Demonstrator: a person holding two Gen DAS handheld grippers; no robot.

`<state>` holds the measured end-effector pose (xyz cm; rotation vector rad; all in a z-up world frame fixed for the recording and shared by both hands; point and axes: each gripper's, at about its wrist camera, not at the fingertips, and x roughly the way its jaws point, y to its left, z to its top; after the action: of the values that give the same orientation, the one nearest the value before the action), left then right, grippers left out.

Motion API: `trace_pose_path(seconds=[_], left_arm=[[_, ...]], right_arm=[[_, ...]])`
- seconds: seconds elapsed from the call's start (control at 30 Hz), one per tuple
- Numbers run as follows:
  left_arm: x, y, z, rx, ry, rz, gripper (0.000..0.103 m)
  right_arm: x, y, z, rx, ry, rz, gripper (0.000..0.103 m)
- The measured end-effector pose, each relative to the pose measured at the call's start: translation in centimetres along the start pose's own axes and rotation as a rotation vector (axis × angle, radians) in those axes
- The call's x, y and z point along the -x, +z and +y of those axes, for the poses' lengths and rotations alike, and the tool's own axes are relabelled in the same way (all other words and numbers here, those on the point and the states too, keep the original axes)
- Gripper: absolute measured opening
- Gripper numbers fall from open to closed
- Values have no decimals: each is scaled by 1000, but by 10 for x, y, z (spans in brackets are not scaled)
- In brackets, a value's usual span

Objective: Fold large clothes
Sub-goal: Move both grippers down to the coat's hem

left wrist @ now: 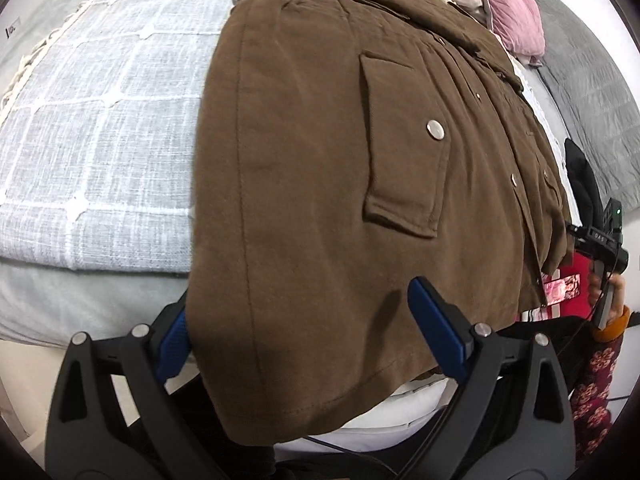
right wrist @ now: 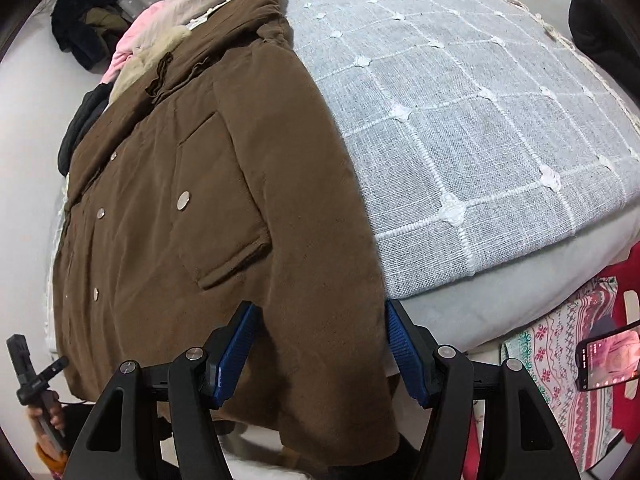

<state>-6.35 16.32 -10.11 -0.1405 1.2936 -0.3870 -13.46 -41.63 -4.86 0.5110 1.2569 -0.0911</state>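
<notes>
straddling the hem of the brown coat (left wrist: 320,200) that lies flat on the bed (left wrist: 100,120), we keep the left gripper (left wrist: 296,328) and right gripper (right wrist: 320,344) fingers wide, seemingly ready to pinch both bottom corners for a fold.

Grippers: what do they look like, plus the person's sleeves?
Both the left gripper and right gripper have black plastic frames with silver pivot pins and ribbed blue finger pads. The sleeve is dark red floral with an orange cuff.
</notes>
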Motion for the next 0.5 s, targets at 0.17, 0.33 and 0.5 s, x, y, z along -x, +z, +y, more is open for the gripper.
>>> trace_pose_path(seconds=[0.17,0.33,0.5], left_arm=[[1,-5,-8,-24,-84,1,90],[3,-5,-2,11,-49,-24,44],[11,-4,12,117,-136,-74,14]], right_arm=[[-1,-2,6,18,41,7,54],[2,-5,7,3,95,-18,14],[17,-8,20,19,98,-100,10]])
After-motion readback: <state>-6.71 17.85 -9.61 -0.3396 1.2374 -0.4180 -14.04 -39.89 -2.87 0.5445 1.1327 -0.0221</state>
